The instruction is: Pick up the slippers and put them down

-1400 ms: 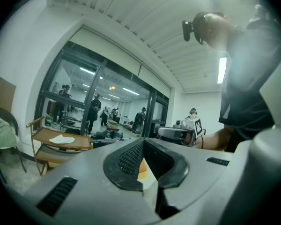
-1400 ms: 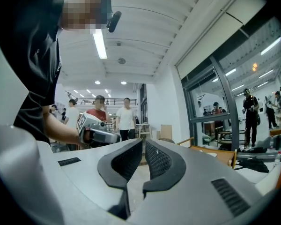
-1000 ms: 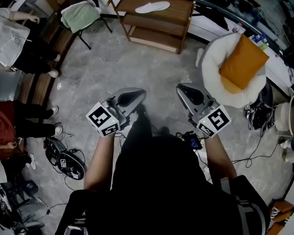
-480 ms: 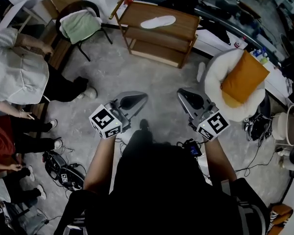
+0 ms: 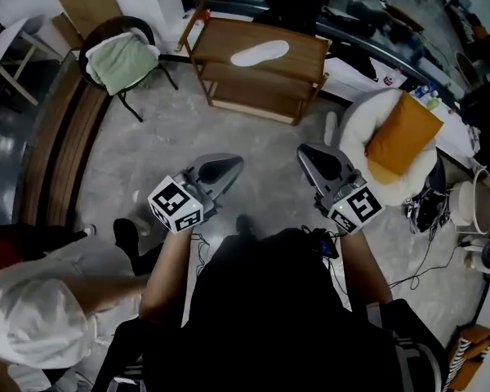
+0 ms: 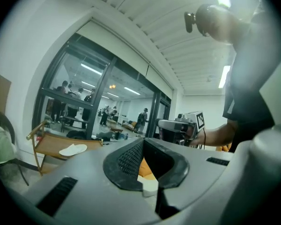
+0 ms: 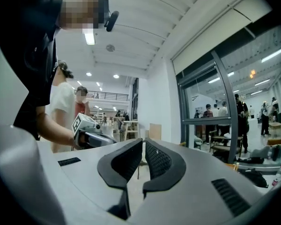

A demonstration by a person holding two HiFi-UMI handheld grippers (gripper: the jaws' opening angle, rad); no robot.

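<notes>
One white slipper (image 5: 260, 53) lies on top of a wooden shelf unit (image 5: 306, 46) at the far side of the floor. In the left gripper view the slipper (image 6: 73, 149) shows at the left, well ahead. A small white thing (image 5: 331, 126) lies on the floor by the shelf's right end; I cannot tell what it is. My left gripper (image 5: 229, 167) and right gripper (image 5: 309, 152) are held level side by side in front of me, well short of the shelf. Both are shut with nothing between the jaws.
A chair with a green cloth (image 5: 122, 60) stands left of the shelf. A white round seat with an orange cushion (image 5: 400, 129) is at the right. A person in white (image 5: 49, 317) bends at the lower left. Cables (image 5: 429, 243) lie on the floor at the right.
The shelf with the slipper has come nearer in the head view. Both grippers kept their place before me. The person in white moved from the upper left to the lower left.
</notes>
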